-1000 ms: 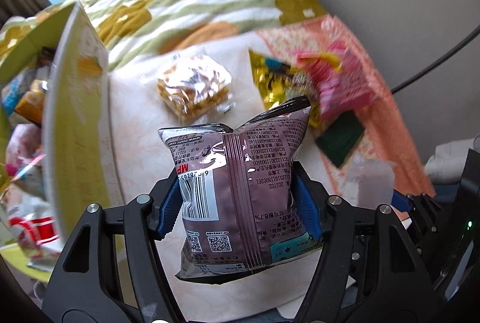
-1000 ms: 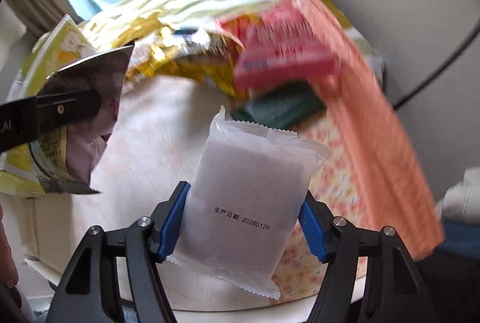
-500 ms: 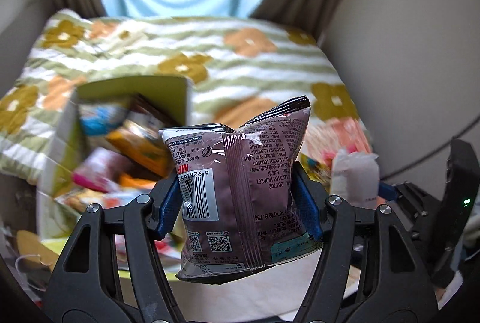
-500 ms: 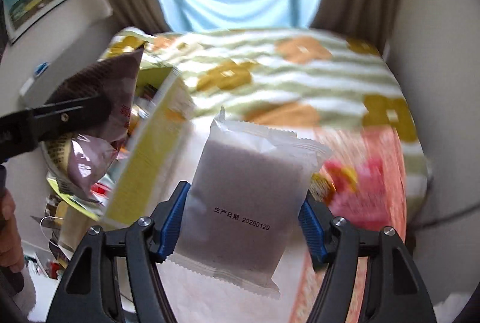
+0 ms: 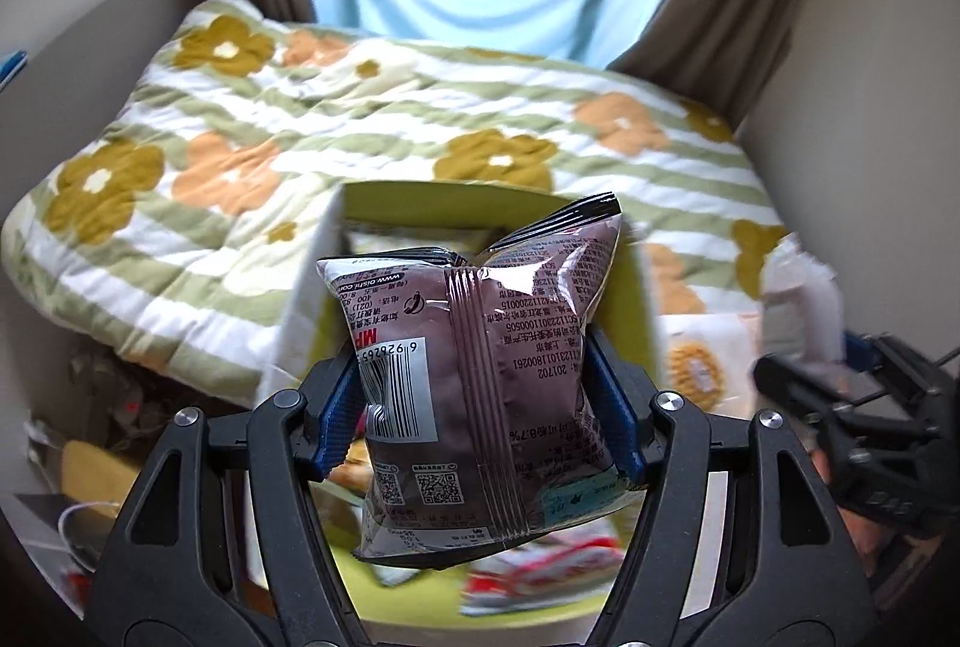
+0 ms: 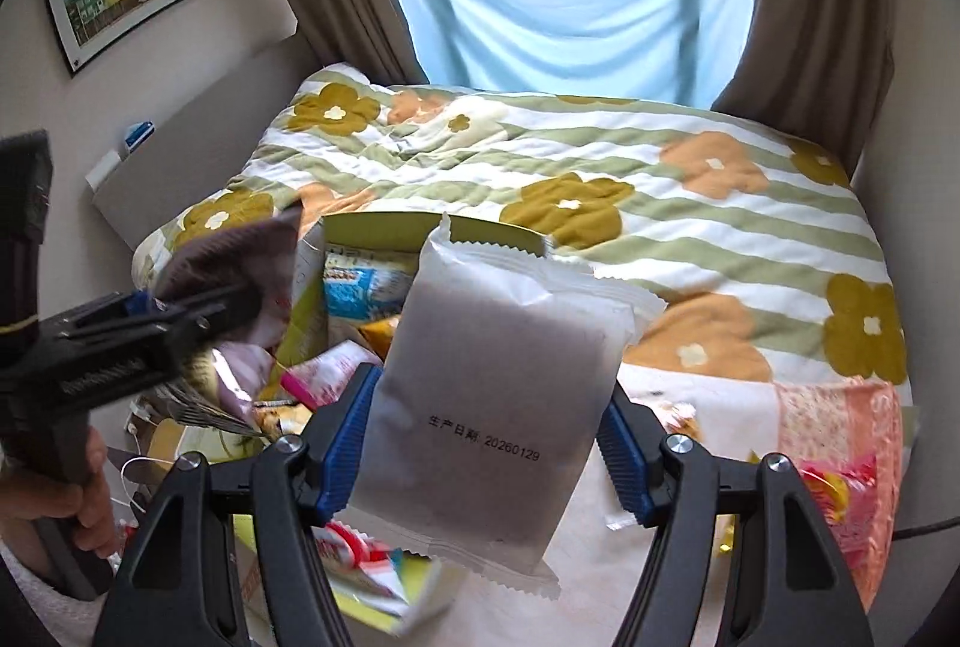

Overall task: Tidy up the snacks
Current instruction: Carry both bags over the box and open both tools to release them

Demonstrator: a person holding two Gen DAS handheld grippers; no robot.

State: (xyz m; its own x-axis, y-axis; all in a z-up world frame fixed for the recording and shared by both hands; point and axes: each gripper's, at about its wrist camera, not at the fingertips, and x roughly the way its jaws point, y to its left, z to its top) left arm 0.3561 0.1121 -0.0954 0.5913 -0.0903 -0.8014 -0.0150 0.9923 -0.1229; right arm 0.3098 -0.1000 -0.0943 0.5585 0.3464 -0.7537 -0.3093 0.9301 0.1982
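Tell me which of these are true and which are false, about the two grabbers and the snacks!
1. The left gripper holds a purple snack bag. True.
2. The right gripper is empty. False: it is clamped on a white packet.
3. The yellow box already has snacks in it. True: colourful packets lie inside.
4. The purple snack bag is lying at the bottom of the box. False: it is up in the air over the box, between the left gripper's fingers.
5. The blanket on the bed has flowers on it. True.
6. The white packet has a big cartoon picture on it. False: the side in view is plain, with a small printed date.
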